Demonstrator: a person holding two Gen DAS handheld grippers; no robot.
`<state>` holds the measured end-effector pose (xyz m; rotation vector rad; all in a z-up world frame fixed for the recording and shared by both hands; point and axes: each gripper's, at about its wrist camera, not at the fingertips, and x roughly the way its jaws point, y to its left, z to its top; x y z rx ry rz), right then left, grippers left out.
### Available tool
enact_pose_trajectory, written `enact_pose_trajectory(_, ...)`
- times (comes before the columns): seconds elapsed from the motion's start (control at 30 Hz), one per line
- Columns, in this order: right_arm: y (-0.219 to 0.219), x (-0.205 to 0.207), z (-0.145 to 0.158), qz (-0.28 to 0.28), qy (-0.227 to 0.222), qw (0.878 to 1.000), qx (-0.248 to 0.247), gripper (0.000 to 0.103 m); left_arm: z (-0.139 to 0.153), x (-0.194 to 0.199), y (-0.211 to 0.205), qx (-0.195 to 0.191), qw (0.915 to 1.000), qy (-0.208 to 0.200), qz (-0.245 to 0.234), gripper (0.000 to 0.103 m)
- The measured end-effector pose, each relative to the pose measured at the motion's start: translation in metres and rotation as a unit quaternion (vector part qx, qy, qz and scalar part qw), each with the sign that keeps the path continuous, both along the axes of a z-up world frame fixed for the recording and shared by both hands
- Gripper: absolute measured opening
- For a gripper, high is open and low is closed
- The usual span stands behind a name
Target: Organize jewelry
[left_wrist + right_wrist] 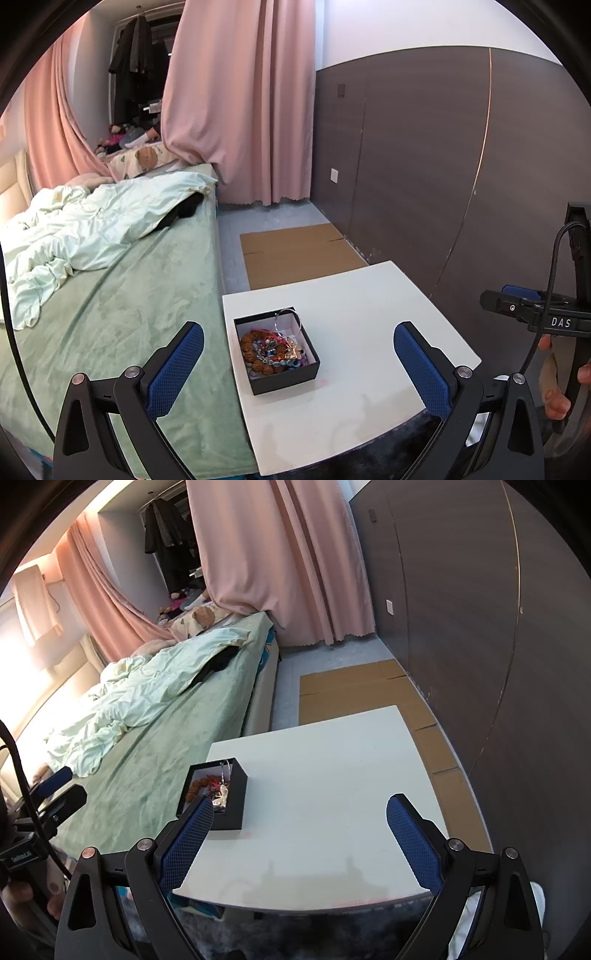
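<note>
I see a white table (369, 332) beside a bed (122, 295) with a green cover. On the table, near its bed-side edge, sits a small black box (280, 376) with no lid. The jewelry (273, 349) is piled inside it: brown bead bracelets, red cord, blue beads, all tangled together. A thin silver hoop (290, 321) leans up against the box's far wall and pokes above the rim.

My left gripper (299, 365) hangs above the near edge of the table, jaws spread wide, holding nothing; the box shows between its blue pads (177, 369). My right gripper (301, 840) hangs over the same near edge, also released and empty, with the box ahead and to its left, partly hidden behind its left pad. Neither one touches the box or the table.

What worries me from here:

- The pile is knotted. If I pinch one strand, I expect others to lift with it and spill over the rim (possibly onto the bed, where small pieces would be hard to find).
- The box looks light and sits close to the table edge. A push from a wide finger, or a pull on a snagged strand, could slide or tip it off toward the bed.
- The hoop is thin and upright; a pad brushing it could flick it out.
- The pads are broad against such fine pieces, so a grasp may slip or catch only the box wall.
- With both grippers heading for one small box, they could knock together.
</note>
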<state>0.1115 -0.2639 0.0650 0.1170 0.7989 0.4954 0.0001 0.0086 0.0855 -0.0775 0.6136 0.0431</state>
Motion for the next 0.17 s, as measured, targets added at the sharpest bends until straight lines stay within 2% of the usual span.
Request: enact_pose_trajectory(0.17, -0.0016, 0.007, -0.0098, -0.006, 0.005, 1.0, 0.0, 0.095, -0.0058, 0.0024, 0.0017, 0.002, 1.0, 0.006, -0.006, 0.103)
